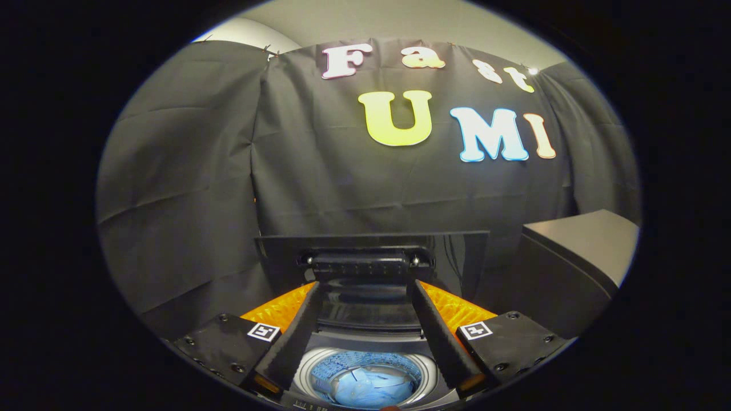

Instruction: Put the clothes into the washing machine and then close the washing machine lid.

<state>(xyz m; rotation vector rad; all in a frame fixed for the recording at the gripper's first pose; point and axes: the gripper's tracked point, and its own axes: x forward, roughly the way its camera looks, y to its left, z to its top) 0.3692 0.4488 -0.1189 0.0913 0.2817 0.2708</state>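
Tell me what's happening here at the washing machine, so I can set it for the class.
A person's hand-held claw is at the washing machine, its fingers spread open with nothing between them. Blue clothes already lie in the drum below the fingers. The lid stands raised just beyond the fingertips, so closing it is what remains. The fingers are near the lid's handle; whether they touch it cannot be told.

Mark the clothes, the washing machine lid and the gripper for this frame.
clothes (365, 389), gripper view, on the blue fabric inside the drum.
washing machine lid (457, 251), gripper view, on the raised dark panel beyond the fingers.
gripper (364, 285), gripper view, midway between the fingertips, which stand apart, holding nothing.
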